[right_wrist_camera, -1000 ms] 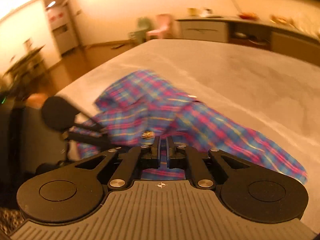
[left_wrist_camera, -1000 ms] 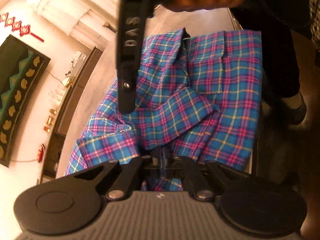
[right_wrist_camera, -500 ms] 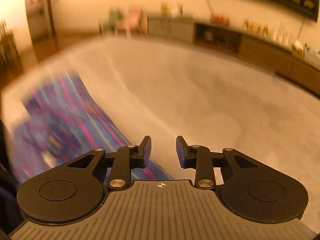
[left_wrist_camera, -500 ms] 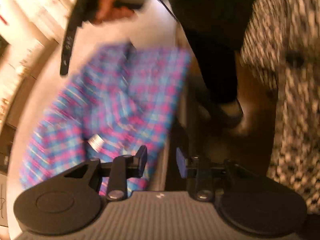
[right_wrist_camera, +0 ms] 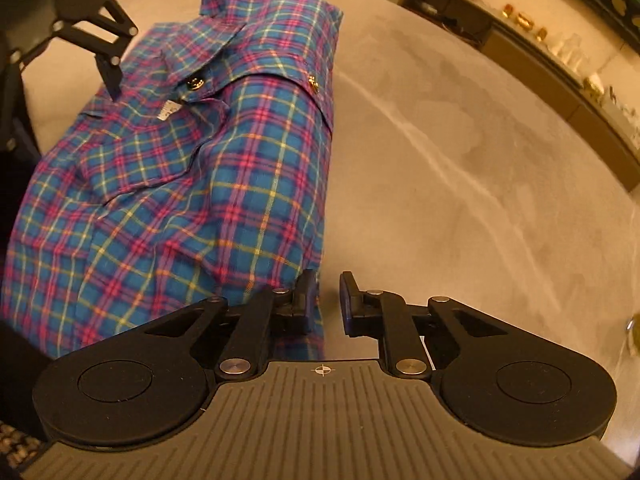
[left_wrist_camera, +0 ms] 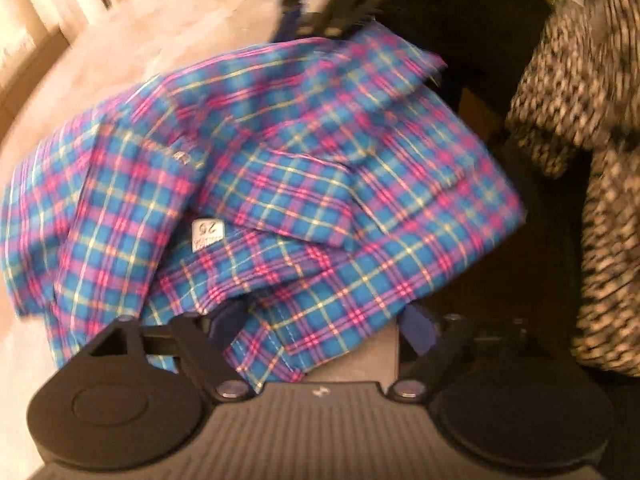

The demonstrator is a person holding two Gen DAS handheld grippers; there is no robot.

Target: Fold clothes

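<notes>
The right claw (right_wrist_camera: 328, 304) is spread apart with nothing between its fingers. Its left finger (right_wrist_camera: 306, 300) sits on the near edge of the plaid shirt (right_wrist_camera: 192, 168), and its right finger hangs over the bare grey table (right_wrist_camera: 460, 160). The shirt lies in a folded bundle on the table, stretching away from this claw and off to its left. A white tag (right_wrist_camera: 168, 111) shows near the collar, just past a small gold button (right_wrist_camera: 195, 82) (a second button sits on a flap (right_wrist_camera: 312, 82) further to the right). Past the shirt, at the far left, the left claw's black fingers point down at the cloth. Far off to the right, a long low cabinet (right_wrist_camera: 540, 64) holds small shiny things.

The left claw (left_wrist_camera: 324, 328) is spread wide too. The near edge of the shirt (left_wrist_camera: 280, 184) drapes between its fingers, but they do not pinch it. The white tag (left_wrist_camera: 208, 234) lies just ahead of this claw. The picture here is blurry. To the right of the claw stands a person in a black and white speckled top (left_wrist_camera: 580, 120).
</notes>
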